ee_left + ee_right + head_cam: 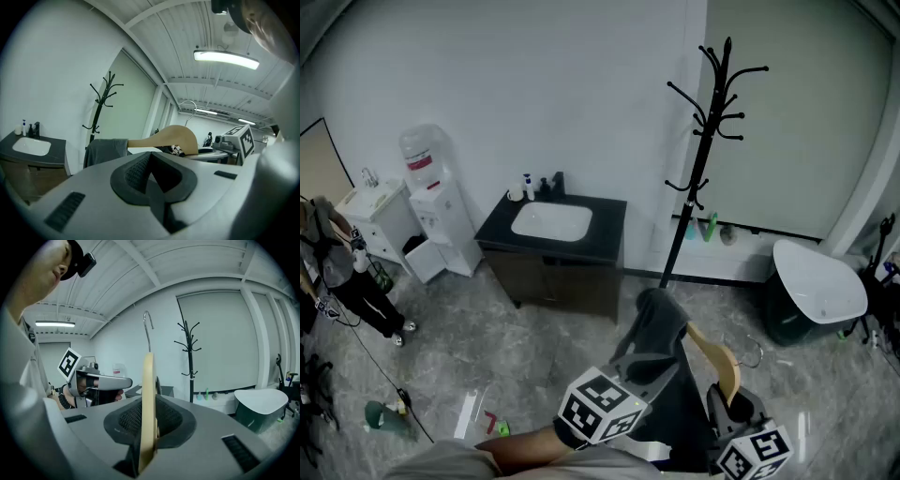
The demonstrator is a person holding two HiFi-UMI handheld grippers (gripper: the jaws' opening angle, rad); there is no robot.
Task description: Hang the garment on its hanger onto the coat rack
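Note:
The black coat rack (712, 141) stands by the far wall, beyond the hanger, and also shows in both gripper views (99, 110) (189, 357). A wooden hanger (717, 361) with a metal hook (147, 324) is held low in front of me. My right gripper (733, 398) is shut on it, and the wood stands edge-on between its pads (149, 420). A dark grey garment (658, 323) is draped over the hanger's far end (105, 151), while the near end is bare. My left gripper (654, 361) is shut, with dark cloth pinched in its jaws (150, 176).
A dark vanity with a white sink (551, 225) and a water dispenser (431, 202) stand along the wall to the left of the rack. A white-topped bin (816, 281) sits to its right. A person (342, 272) stands at the far left. Small bottles (710, 228) line the wall behind the rack's foot.

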